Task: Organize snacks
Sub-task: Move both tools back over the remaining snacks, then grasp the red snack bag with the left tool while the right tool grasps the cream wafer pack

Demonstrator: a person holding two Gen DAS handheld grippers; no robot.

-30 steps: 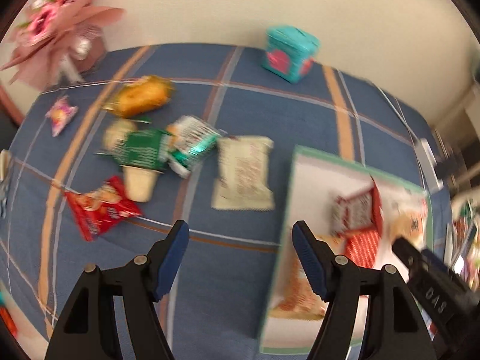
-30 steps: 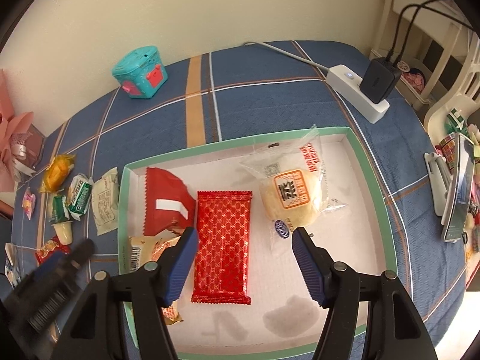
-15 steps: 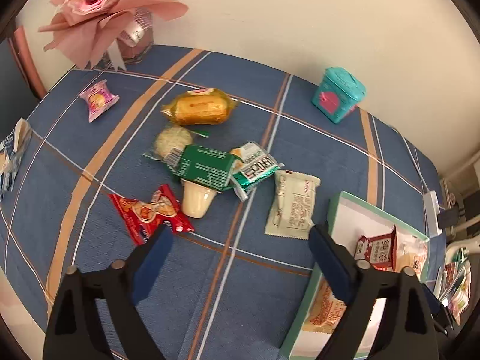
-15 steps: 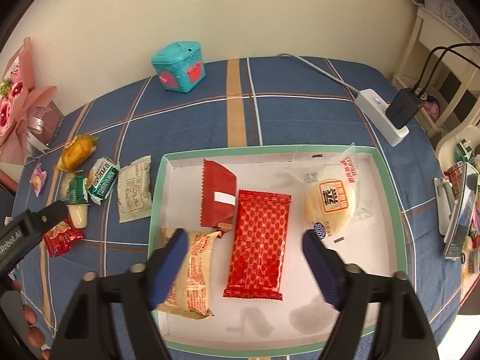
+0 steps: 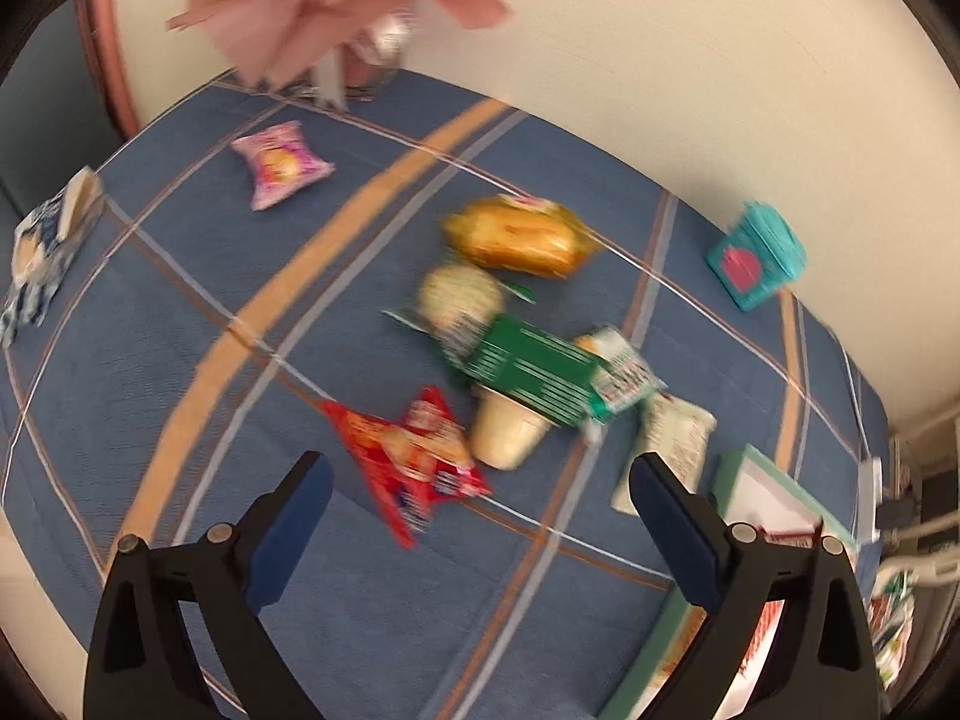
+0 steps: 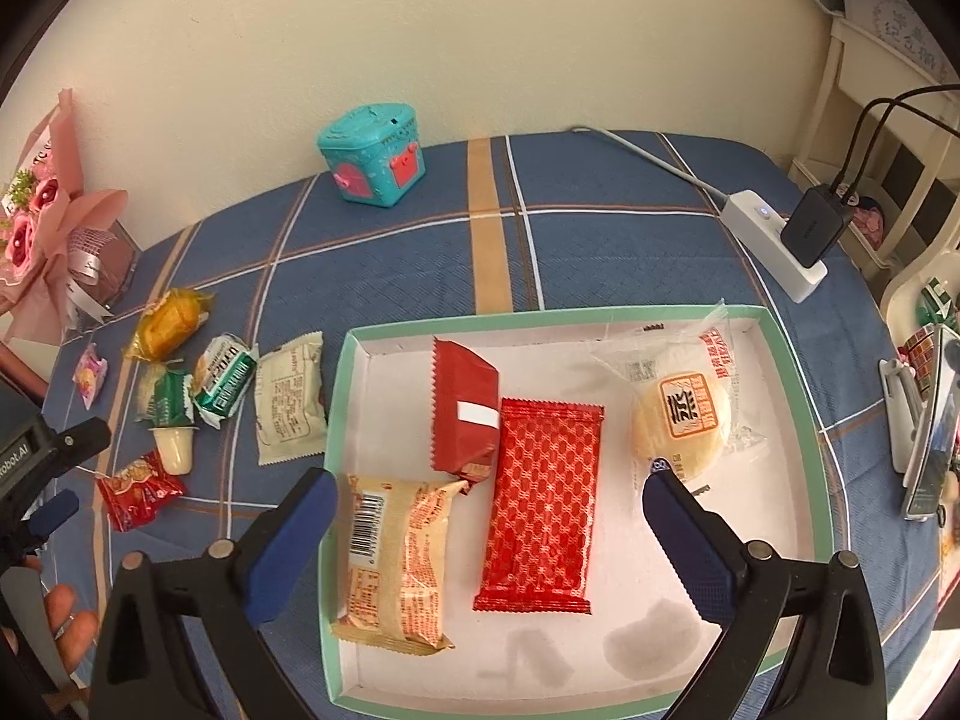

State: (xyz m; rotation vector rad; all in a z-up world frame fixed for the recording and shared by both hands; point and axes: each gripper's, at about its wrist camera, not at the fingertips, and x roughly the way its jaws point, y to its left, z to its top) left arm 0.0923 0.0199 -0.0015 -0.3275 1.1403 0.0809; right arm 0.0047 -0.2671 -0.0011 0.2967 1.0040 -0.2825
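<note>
A green-rimmed white tray point(image 6: 786, 372) holds a dark red packet point(image 6: 465, 408), a red patterned bar point(image 6: 543, 504), a beige cake packet point(image 6: 396, 564) and a round pastry point(image 6: 681, 420). My right gripper point(image 6: 489, 483) hovers above them, its jaws opening with nothing between the pads. Left of the tray lie loose snacks: a cream packet point(image 6: 291, 396), a green packet point(image 5: 528, 369), a small cup point(image 5: 510, 435), a red packet point(image 5: 414, 456), a golden bun point(image 5: 522, 237) and a pink packet point(image 5: 279, 165). My left gripper point(image 5: 478, 474) hangs over the red packet and cup, jaws opening, holding nothing.
A teal tin point(image 6: 375, 159) stands by the wall and a pink bouquet point(image 6: 42, 222) at the far left corner. A power strip with a charger point(image 6: 774, 246) lies behind the tray, a phone stand point(image 6: 924, 420) at the right edge. A blue-white packet point(image 5: 42, 252) lies far left.
My left gripper has swung left from the tray's edge to above the loose snacks, rolling as it went. Both grippers' jaws have spread much wider. The right gripper has drawn back slightly.
</note>
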